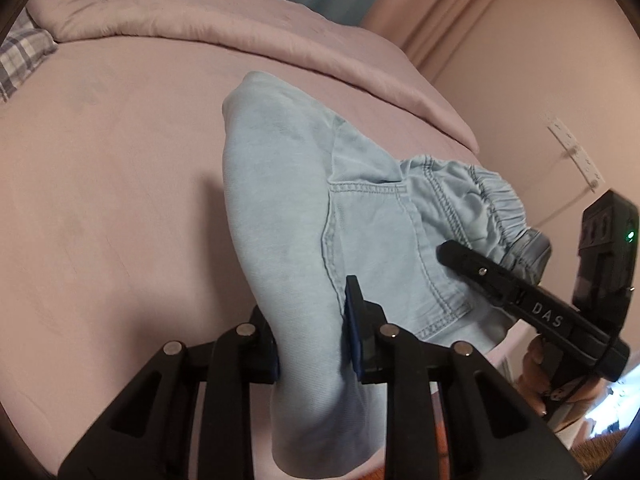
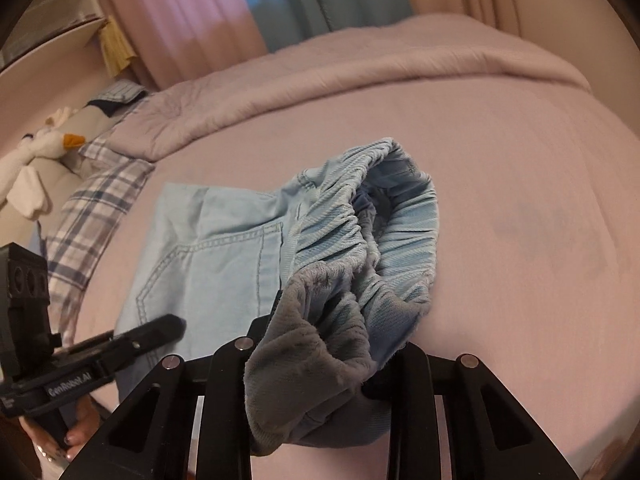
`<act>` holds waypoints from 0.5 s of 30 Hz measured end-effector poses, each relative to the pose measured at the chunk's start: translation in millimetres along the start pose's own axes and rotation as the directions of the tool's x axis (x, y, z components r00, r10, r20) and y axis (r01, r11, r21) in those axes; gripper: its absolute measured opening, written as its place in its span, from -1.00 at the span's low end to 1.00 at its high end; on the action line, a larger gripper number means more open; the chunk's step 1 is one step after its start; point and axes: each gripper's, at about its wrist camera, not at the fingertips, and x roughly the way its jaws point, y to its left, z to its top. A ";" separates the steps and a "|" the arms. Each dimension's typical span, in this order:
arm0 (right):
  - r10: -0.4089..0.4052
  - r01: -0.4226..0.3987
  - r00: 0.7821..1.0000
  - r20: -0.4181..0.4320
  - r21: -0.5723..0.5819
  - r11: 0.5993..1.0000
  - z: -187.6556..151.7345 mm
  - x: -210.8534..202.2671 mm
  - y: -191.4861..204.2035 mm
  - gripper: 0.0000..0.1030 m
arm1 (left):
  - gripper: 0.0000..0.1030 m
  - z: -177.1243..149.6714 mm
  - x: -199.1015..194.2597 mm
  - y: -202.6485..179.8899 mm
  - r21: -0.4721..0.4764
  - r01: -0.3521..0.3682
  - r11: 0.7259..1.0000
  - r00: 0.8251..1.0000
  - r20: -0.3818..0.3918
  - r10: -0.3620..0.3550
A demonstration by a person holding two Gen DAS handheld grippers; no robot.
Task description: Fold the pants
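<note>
I see the pants [image 1: 288, 216], light blue, lying on the bed [image 1: 112, 184] with the back pocket [image 1: 384, 248] up. My left gripper [image 1: 314, 344] is clamped on a bunched fold of them. My right gripper [image 2: 320, 364] pinches the elastic waistband [image 2: 372, 232], which gapes open beyond the fingers. A plaid pillow [image 2: 92, 224] sits near the pants

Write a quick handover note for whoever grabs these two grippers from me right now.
Left hand-held gripper: shut on the leg end of the pants.
Right hand-held gripper: shut on the elastic waistband.
The pants lie on the bed, already doubled over, back pocket up.
Left: bring the ends together, lay flat, smooth, release.
</note>
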 end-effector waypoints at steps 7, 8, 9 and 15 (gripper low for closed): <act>-0.021 0.019 0.999 -0.051 -0.044 0.999 25.7 51.0 16.6 -0.41 | -0.52 18.3 31.1 38.1 -0.042 -0.083 0.996 0.996 -0.041 0.082; -0.024 0.021 0.997 -0.068 -0.044 0.999 28.0 59.7 16.3 -0.41 | -0.52 16.8 31.1 45.1 -0.044 -0.090 0.995 0.995 -0.052 0.088; -0.028 0.024 0.996 -0.086 -0.041 0.999 28.3 67.9 15.6 -0.41 | -0.51 15.5 40.5 50.8 -0.049 -0.101 0.994 0.992 -0.076 0.097; -0.084 0.079 0.979 -0.183 -0.032 0.996 17.5 108.1 8.2 -0.29 | -0.35 8.2 71.9 67.7 -0.131 -0.136 0.982 0.977 -0.180 0.111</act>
